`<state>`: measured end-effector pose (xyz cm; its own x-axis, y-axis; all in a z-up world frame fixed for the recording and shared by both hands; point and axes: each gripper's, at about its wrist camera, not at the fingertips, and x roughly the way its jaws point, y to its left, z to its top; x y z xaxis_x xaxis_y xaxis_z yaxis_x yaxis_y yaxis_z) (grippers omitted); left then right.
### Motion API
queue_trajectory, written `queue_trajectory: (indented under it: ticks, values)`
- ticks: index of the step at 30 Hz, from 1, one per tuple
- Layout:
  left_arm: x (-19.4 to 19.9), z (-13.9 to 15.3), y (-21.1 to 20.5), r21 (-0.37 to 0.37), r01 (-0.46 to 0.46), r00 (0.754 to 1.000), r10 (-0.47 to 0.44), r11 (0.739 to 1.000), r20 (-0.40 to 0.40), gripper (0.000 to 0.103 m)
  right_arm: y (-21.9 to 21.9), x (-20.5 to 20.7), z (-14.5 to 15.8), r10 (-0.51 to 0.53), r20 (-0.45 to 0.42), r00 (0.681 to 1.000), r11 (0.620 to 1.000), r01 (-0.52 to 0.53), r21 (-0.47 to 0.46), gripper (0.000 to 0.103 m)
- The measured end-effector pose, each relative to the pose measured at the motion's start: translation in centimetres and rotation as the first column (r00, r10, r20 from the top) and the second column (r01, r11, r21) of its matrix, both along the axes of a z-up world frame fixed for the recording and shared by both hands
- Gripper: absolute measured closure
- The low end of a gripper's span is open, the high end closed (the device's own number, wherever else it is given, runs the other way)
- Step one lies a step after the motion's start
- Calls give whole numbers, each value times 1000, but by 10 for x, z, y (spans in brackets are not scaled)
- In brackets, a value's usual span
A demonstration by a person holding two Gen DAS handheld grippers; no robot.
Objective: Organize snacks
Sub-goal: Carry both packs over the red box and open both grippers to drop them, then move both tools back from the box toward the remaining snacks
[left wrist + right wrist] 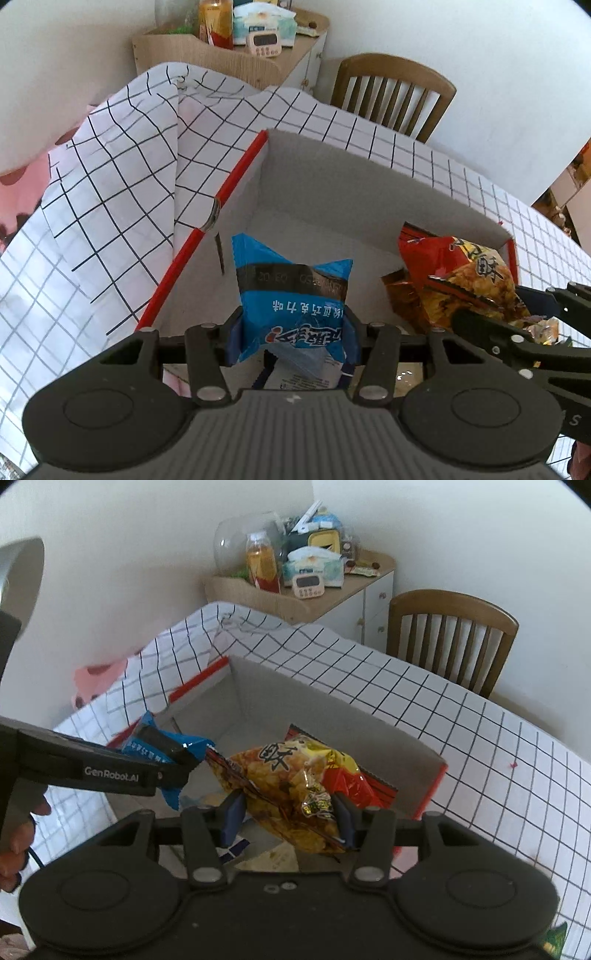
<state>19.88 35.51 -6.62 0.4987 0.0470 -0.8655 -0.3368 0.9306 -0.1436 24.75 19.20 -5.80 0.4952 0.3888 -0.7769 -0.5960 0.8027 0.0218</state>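
My left gripper point(293, 338) is shut on a blue snack packet point(291, 295) and holds it above the near edge of an open cardboard box point(332, 177) with red rims. My right gripper point(290, 818) is shut on a yellow and red snack bag point(291, 779) and holds it over the same box point(332, 705). The blue packet point(166, 744) and the left gripper's black body show at the left in the right wrist view. The yellow and red bag point(461, 280) shows at the right in the left wrist view, above the box's right side.
The box stands on a table with a white grid-pattern cloth point(110, 206). A wooden chair point(450, 635) stands at the far side. A side cabinet point(306, 602) with a bottle, tissues and a timer stands in the corner. More packets lie under the grippers.
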Motion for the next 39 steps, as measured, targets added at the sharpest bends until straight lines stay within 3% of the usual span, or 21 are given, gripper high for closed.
queue_trajectory:
  ticks: [8,18,23,39]
  values:
    - [9,-21,4,-11,13,998,-13,1000,-54,52,11,7,-22,-12,-25,1000,998,11,-54,52]
    - [8,-24,-3,6,35,997,-34,999,-64,48,12,4,-24,-26,-29,999,998,24,-56,48]
    - [4,-17,-6,-2,34,999,-34,999,-33,36,5,-1,-17,-27,-10,1000,999,26,-43,37]
    - [-26,22,-37,6,37,997,-38,999,69,35,-40,-30,21,-29,25,999,997,27,74,25]
